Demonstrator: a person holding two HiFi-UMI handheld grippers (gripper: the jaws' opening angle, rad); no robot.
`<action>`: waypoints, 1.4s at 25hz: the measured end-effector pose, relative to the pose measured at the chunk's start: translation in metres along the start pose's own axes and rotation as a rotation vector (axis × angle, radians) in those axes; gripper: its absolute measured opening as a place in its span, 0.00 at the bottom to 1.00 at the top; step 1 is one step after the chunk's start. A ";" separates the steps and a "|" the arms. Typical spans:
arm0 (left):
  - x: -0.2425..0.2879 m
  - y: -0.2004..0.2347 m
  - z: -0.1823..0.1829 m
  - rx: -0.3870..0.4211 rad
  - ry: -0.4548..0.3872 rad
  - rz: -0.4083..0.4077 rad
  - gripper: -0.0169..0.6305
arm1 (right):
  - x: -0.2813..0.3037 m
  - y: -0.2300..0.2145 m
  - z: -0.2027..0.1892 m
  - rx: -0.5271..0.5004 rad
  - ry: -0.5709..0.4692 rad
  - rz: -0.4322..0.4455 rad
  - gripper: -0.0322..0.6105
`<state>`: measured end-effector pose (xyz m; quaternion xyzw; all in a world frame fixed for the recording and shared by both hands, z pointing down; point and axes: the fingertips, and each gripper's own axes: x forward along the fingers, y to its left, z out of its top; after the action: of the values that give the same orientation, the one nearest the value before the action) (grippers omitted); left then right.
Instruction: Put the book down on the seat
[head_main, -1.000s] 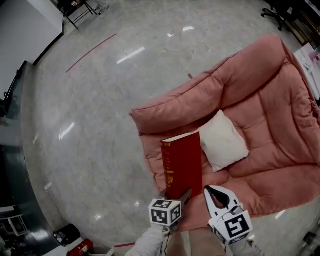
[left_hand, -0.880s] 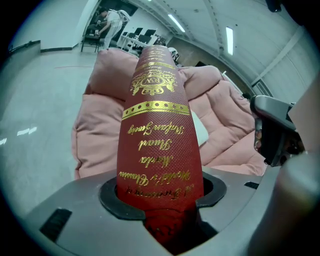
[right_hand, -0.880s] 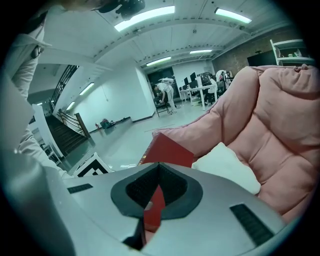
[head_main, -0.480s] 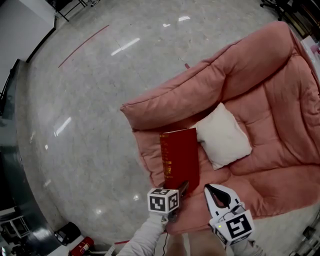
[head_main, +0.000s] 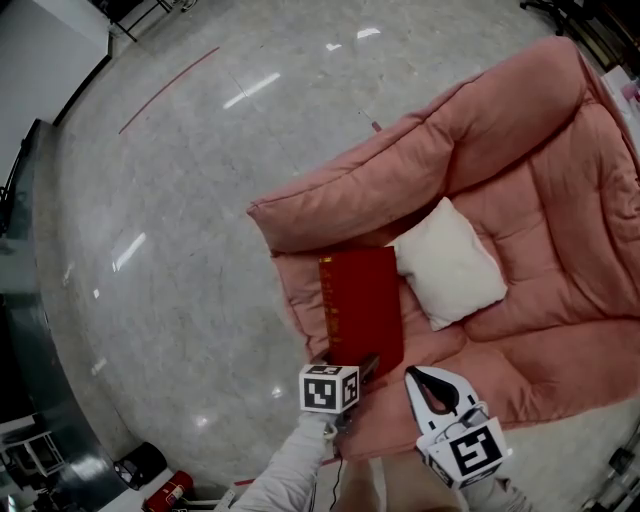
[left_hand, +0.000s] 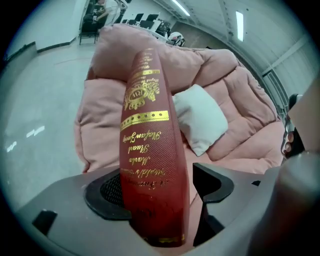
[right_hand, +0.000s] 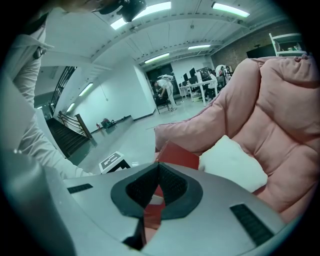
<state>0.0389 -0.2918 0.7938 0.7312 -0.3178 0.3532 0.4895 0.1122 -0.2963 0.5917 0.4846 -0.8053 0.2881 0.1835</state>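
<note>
I hold a pair of tongs in each hand above a pink padded seat (head_main: 540, 200) that stands on a pale, polished floor (head_main: 180, 200).

The red book (head_main: 362, 308) now lies on the front left part of the seat. Its cover faces up and its gold-lettered spine is toward the seat's left edge. A second ago it was tipped up steeply in my left tongs, with the pale edge of its pages showing at the top. Half a second ago it was already leaning lower. Its far right corner sits just beside the white pillow (head_main: 450, 262), which has not moved from the middle of the seat.

My left tongs (head_main: 366, 366) are at the book's near end. Their jaws are opening, whereas a moment ago they were clamped on the book. In the left gripper view the spine stands between the two dark pads. It leans against one pad, and a clear gap has opened at the other, so the book is no longer squeezed.

My right tongs (head_main: 413, 377) hover just to the right of the left ones, over the seat's front edge, much where they were before. Their jaws are pressed together at the tips with nothing between them.
</note>
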 end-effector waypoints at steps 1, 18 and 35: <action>-0.005 0.003 0.000 -0.007 -0.015 0.016 0.61 | -0.001 0.004 0.001 -0.003 -0.003 0.005 0.06; -0.119 -0.035 0.002 0.054 -0.235 0.014 0.34 | -0.041 0.058 0.025 -0.058 -0.069 0.008 0.06; -0.275 -0.128 -0.026 0.183 -0.466 -0.070 0.04 | -0.126 0.130 0.017 -0.052 -0.110 -0.016 0.06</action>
<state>-0.0134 -0.1942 0.5105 0.8447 -0.3634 0.1851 0.3466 0.0551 -0.1747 0.4694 0.5012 -0.8175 0.2383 0.1539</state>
